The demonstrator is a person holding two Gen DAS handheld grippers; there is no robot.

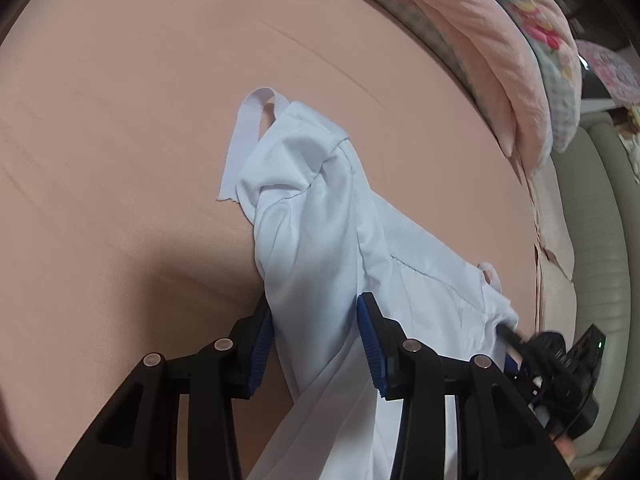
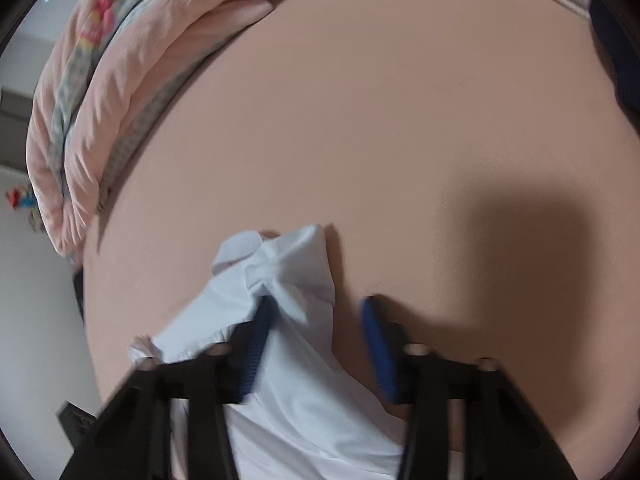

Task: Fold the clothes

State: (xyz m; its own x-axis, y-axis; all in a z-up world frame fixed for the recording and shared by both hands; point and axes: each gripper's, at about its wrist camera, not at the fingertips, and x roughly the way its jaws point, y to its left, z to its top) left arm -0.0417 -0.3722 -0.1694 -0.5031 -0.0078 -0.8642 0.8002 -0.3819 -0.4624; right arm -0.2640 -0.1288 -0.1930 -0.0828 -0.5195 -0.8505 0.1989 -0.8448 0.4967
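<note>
A crumpled white garment (image 1: 320, 208) with a strap loop (image 1: 256, 108) lies on the pink bedsheet (image 1: 120, 120). My left gripper (image 1: 316, 304) is open just above the sheet, its blue pads (image 1: 260, 344) on either side of a raised fold of the cloth. In the right wrist view the same white garment (image 2: 288, 280) lies bunched under my right gripper (image 2: 316, 308). That gripper is open too: cloth drapes over its left finger, and the right finger is over bare sheet. The right gripper (image 1: 556, 360) also shows blurred at the garment's right edge.
A rolled pink quilt (image 1: 500, 40) with a floral print runs along the far side of the bed (image 2: 80, 100). A cream padded seat (image 1: 600, 240) stands past the bed's right edge. A white wall (image 2: 36, 280) is on the left. A dark shadow (image 2: 520, 240) falls on the sheet.
</note>
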